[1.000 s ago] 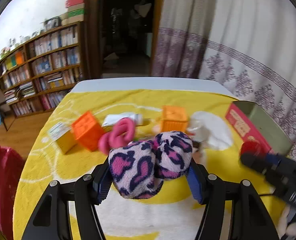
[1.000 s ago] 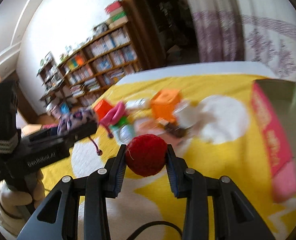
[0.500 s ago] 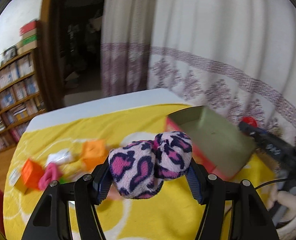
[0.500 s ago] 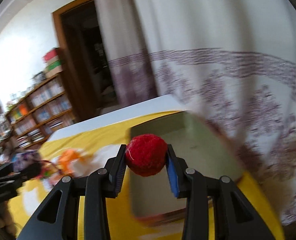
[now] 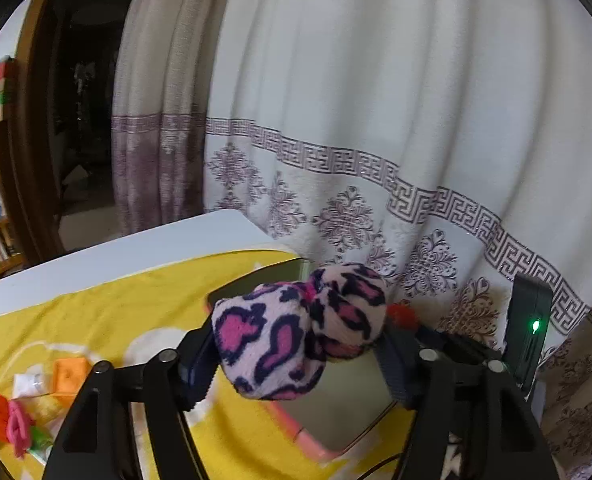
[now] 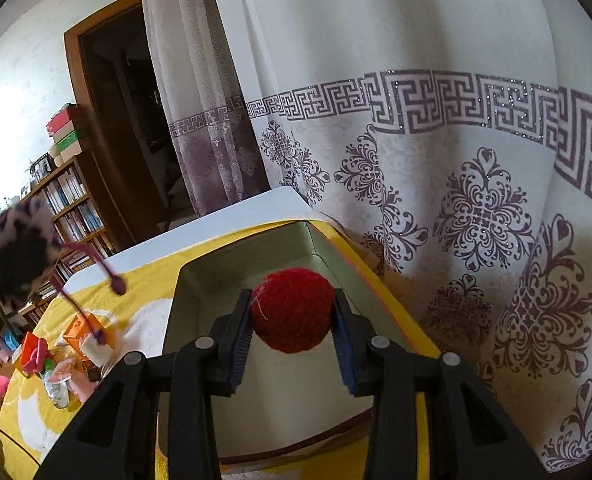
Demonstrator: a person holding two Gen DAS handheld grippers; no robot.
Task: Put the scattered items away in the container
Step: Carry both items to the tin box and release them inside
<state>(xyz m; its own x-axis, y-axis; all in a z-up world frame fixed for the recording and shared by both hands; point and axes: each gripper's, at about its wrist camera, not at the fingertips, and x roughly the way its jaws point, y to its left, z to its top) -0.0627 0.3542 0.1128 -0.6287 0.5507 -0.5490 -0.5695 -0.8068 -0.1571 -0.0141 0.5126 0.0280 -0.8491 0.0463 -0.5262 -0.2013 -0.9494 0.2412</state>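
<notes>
A pink, leopard-spotted plush toy (image 5: 280,344) sits between the fingers of my left gripper (image 5: 296,364), whose jaws are opening; the toy looks loose and tilted. It hangs over the open grey-lined box with pink sides (image 5: 336,412). My right gripper (image 6: 292,332) is shut on a red woolly ball (image 6: 292,310) above the same box (image 6: 224,276), close to its far wall. In the right wrist view the left gripper (image 6: 4,272) and plush toy (image 6: 24,216) show at the left edge, with a dark pink cord (image 6: 112,280) dangling. The red ball (image 5: 402,314) peeks from behind the plush.
Orange cubes (image 6: 82,330) (image 5: 70,374), a pink ring (image 5: 18,430), a small bottle (image 6: 56,386) and other bits lie on the yellow cloth (image 5: 116,320) left of the box. A patterned curtain (image 6: 456,200) hangs right behind the box. Bookshelves (image 6: 72,200) stand far left.
Both grippers swung right from the scattered items to over the box. The left jaws have widened and the plush now sits higher and tilted between them. The red ball stays gripped.
</notes>
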